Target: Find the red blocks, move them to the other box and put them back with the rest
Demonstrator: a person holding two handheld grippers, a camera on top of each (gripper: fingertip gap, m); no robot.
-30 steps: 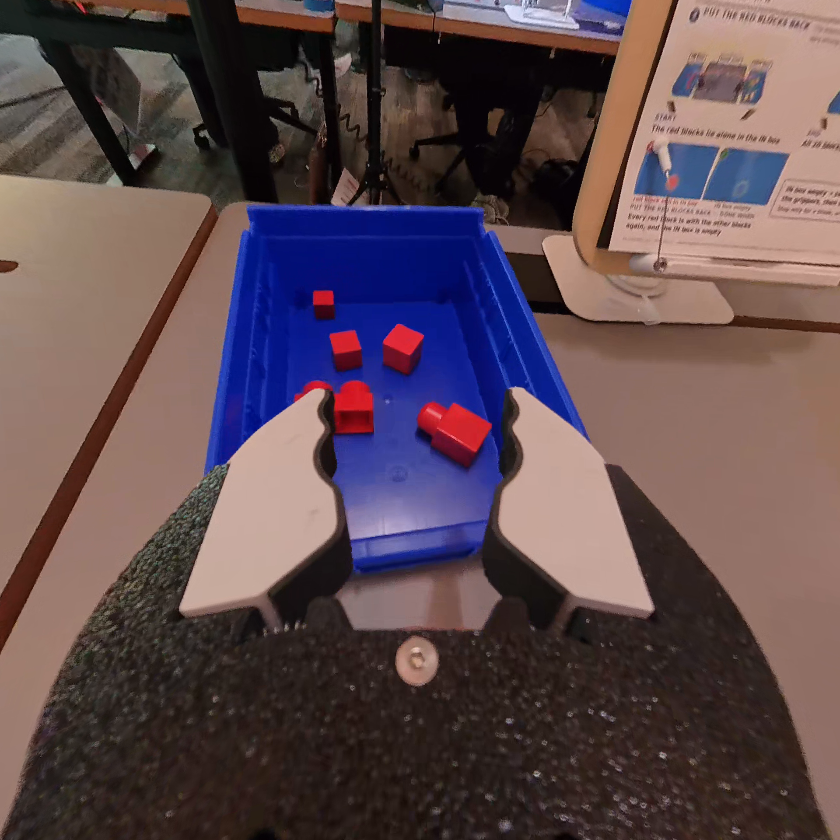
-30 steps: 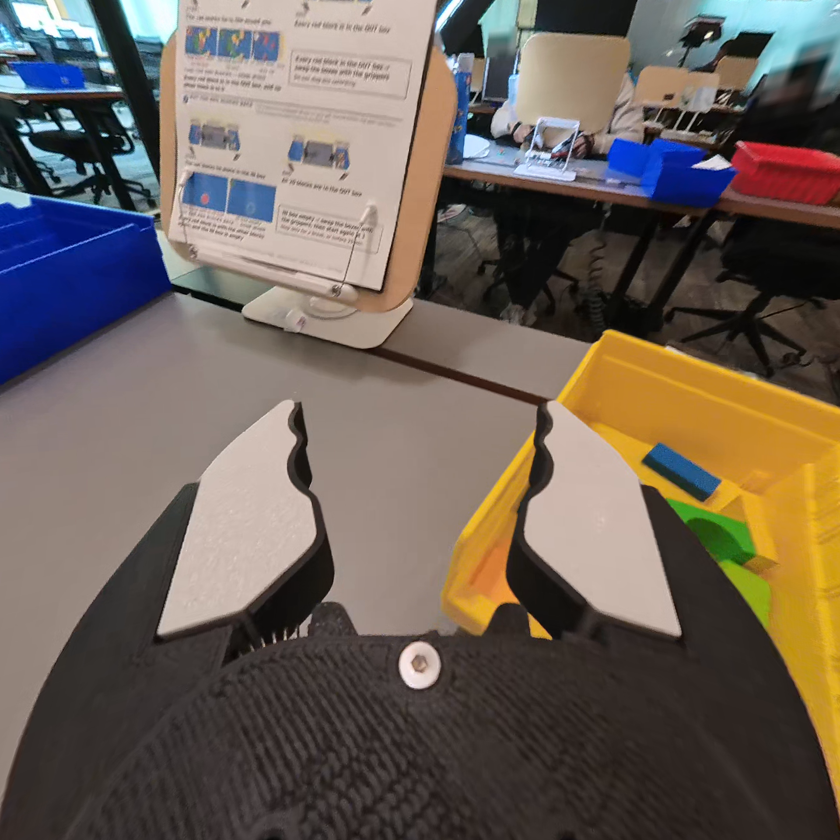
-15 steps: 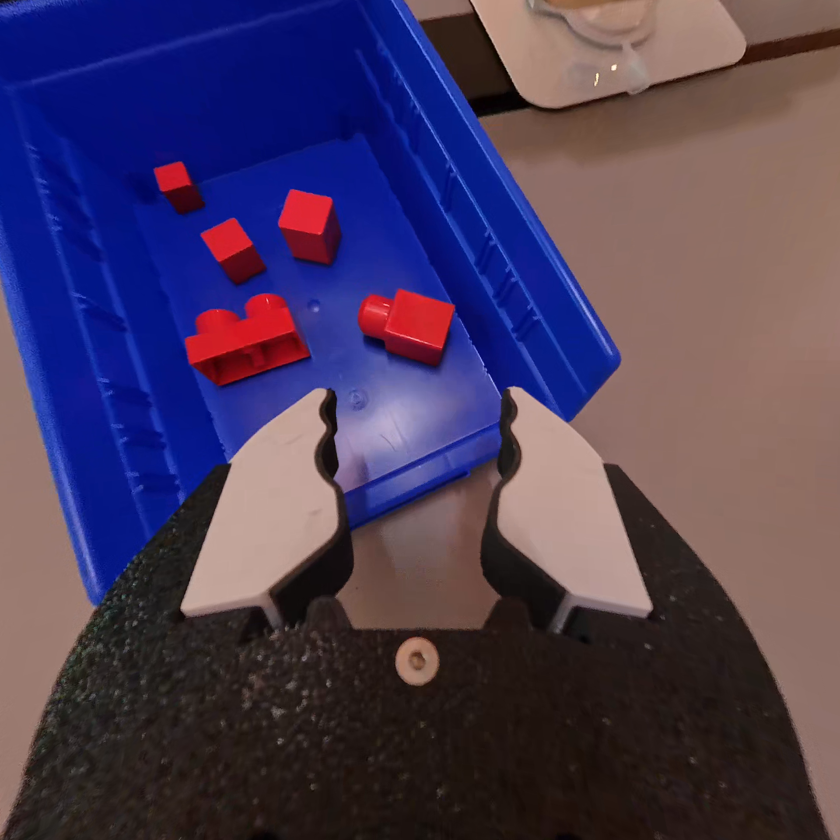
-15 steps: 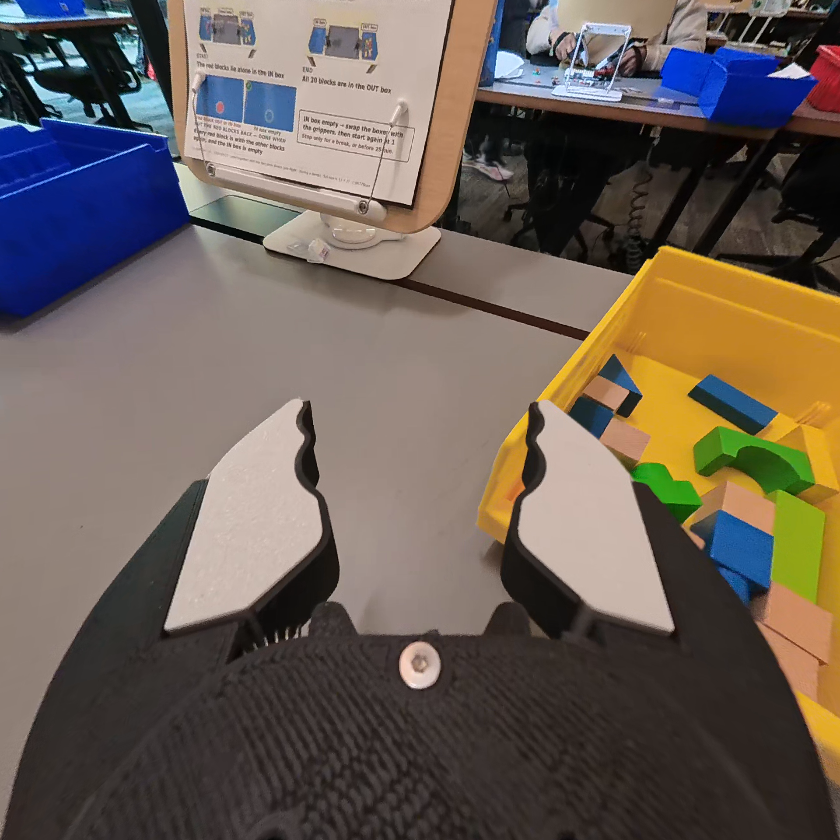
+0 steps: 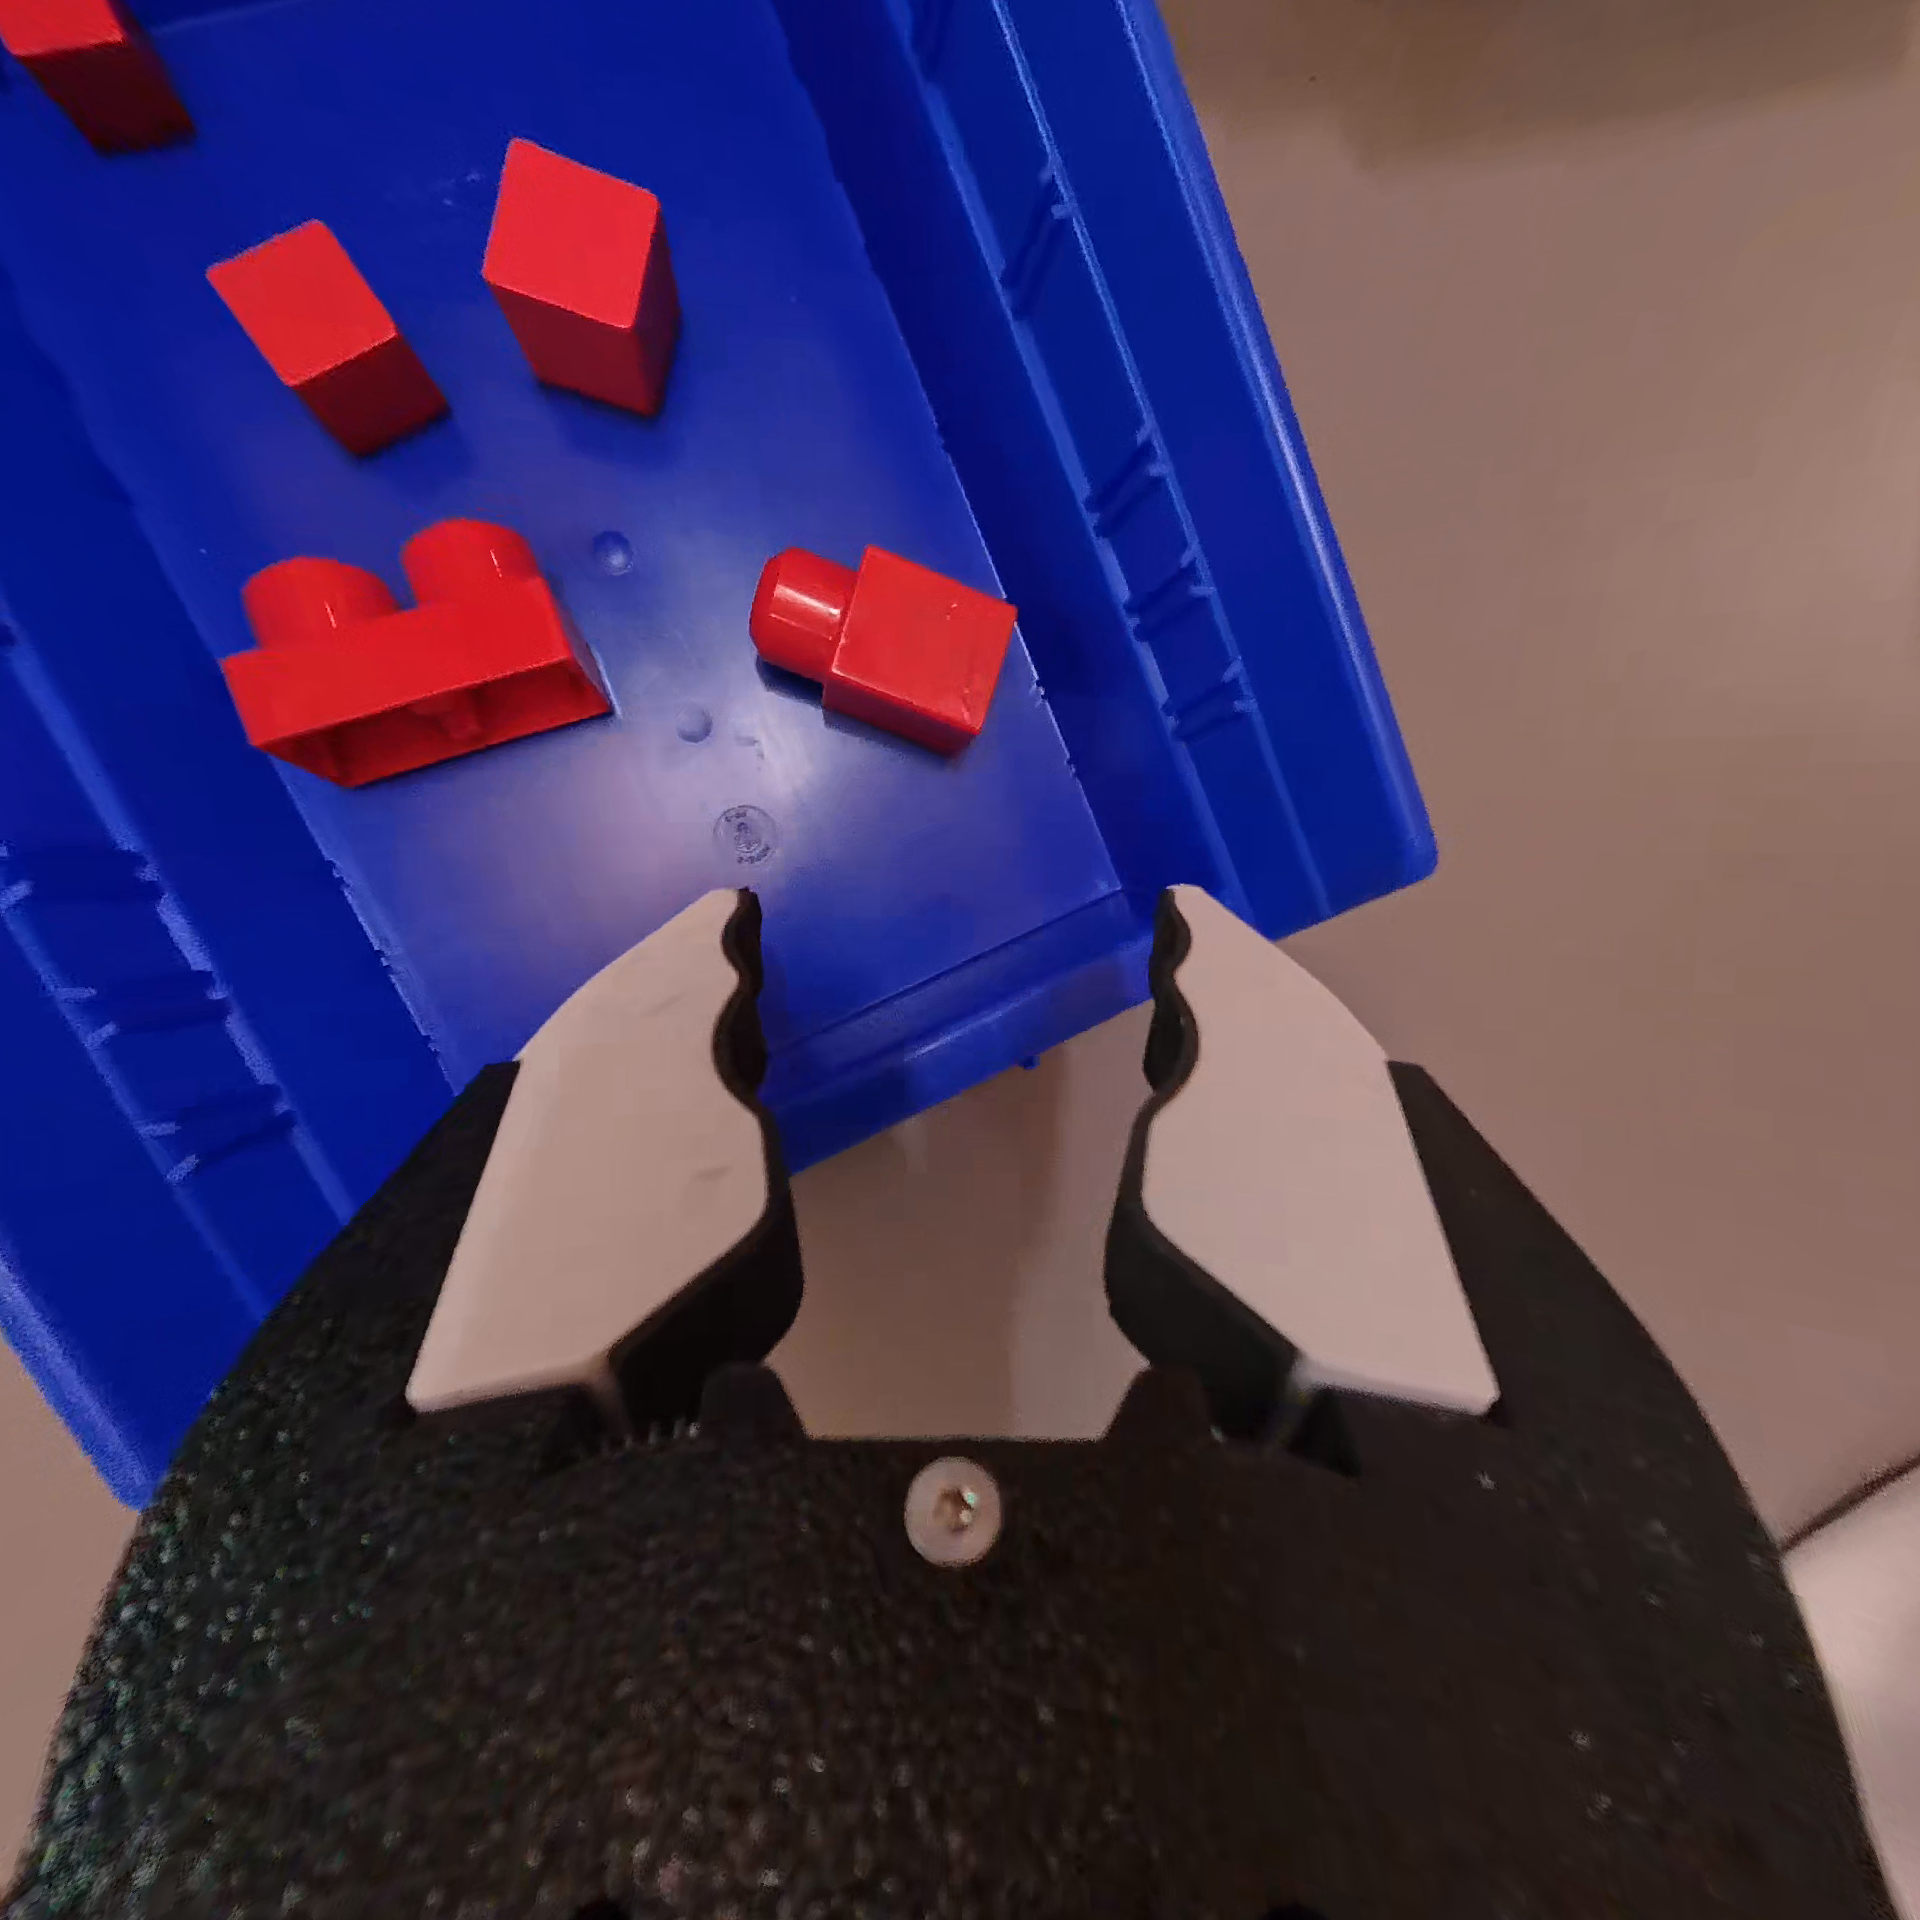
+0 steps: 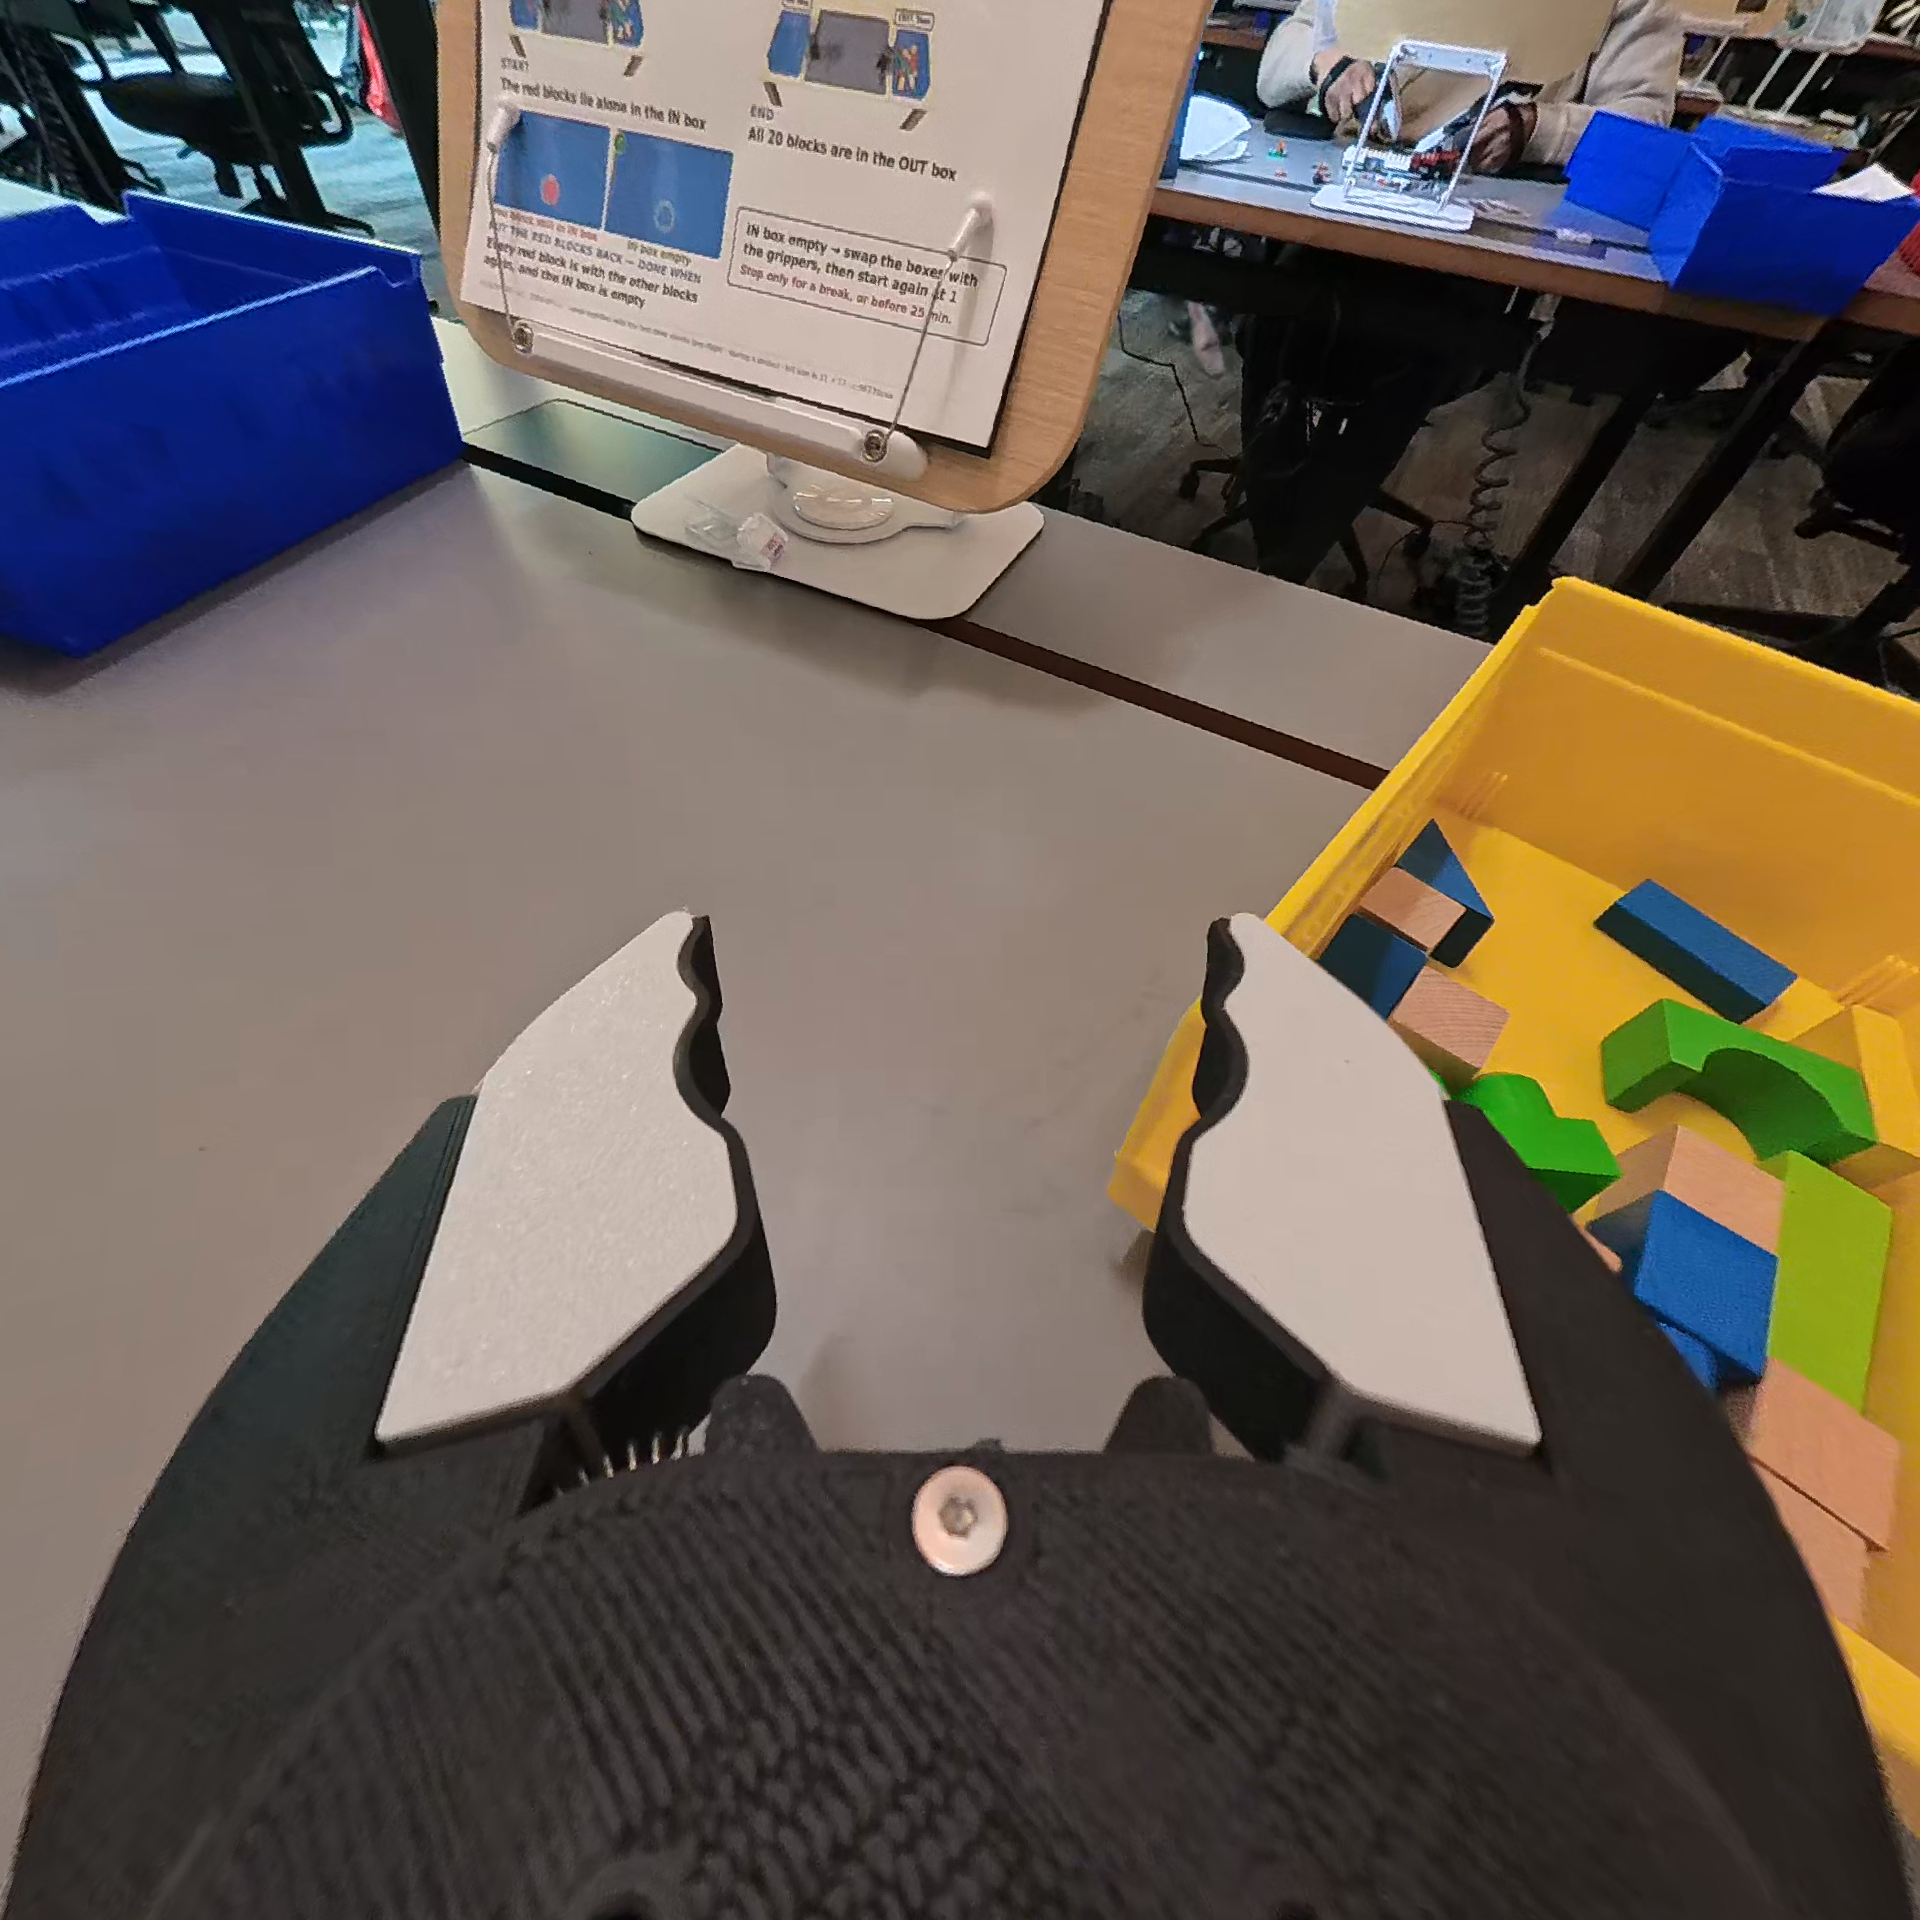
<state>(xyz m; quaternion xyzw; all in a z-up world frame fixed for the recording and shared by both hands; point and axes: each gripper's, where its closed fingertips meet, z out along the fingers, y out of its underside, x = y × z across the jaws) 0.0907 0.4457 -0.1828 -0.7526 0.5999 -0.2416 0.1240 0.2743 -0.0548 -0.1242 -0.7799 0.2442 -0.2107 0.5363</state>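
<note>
Grey table (image 6: pixel 623 831), desks (image 6: pixel 1455 239) and office chairs (image 6: pixel 239 104) behind, patterned carpet (image 6: pixel 1662 520).

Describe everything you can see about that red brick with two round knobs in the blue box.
The red two-knob brick looks like glossy moulded plastic. It lies tipped on its side on the floor of the blue box, knobs pointing away from the camera and its hollow underside facing it. It touches only the floor, apart from the other red blocks. Nothing grips it.

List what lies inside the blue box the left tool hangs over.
Inside the blue box: five red blocks, including a two-stud brick, a one-stud brick and a cube. Its far end is out of frame.
</note>
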